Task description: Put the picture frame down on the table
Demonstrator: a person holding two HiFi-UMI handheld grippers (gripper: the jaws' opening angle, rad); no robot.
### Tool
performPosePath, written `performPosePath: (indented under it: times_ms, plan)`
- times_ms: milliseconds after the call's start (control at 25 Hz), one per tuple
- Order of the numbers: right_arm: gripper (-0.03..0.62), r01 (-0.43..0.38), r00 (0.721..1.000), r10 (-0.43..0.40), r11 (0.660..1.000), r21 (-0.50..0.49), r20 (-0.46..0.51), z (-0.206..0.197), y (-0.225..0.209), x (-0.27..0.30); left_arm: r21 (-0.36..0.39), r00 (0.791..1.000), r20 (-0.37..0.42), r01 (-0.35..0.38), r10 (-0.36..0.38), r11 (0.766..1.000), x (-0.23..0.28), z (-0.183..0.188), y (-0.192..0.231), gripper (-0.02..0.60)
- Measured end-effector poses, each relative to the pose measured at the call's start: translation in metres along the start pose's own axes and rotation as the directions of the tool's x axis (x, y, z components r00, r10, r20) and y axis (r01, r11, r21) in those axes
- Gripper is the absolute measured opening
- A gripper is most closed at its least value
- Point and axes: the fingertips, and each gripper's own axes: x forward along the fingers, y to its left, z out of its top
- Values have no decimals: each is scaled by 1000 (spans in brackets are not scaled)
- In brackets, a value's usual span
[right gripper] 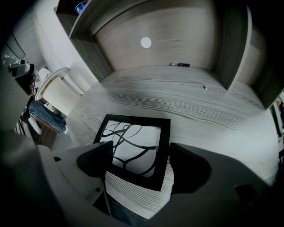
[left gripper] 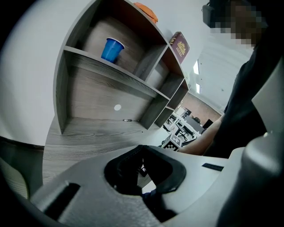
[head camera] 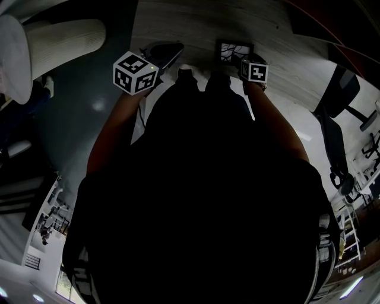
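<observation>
The picture frame [right gripper: 135,148], black with a white picture of dark curved lines, lies flat on the pale wood-grain table [right gripper: 199,106] close to its front edge. My right gripper [right gripper: 141,162] points steeply down over it, open, with one jaw on each side of the frame's near part. The right pad stands clear of the frame's edge. In the head view the frame [head camera: 233,50] shows just beyond the right gripper [head camera: 244,59]. My left gripper [head camera: 169,52] hovers to the left of the frame, away from it. In its own view the left gripper [left gripper: 143,150] looks shut with nothing held.
A grey shelf unit [left gripper: 111,75] stands at the back of the table, with a blue cup [left gripper: 111,48], a dark red book [left gripper: 179,45] and an orange thing [left gripper: 146,11] on it. A small dark item [right gripper: 179,64] lies by the back wall. A white chair [head camera: 53,35] stands at the left.
</observation>
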Motion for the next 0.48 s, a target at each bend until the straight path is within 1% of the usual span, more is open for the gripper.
performPosePath:
  times_ms: [160,320,480]
  plan:
    - [380,28,999,-26,999,43,-36,-9,-5,1,-4,1000,-5,-5,4,1000,-5,-2,6,17]
    - [383,41,999,-40,998,43,-16,-4,-4,0,-12,1000,-2,-4,4,1000,-10,-3,11,17]
    - [383,18,1000,-19,1000,24,11,2,3,1,-11,1000,-4,1,-1,1000,-12,-3,11,17]
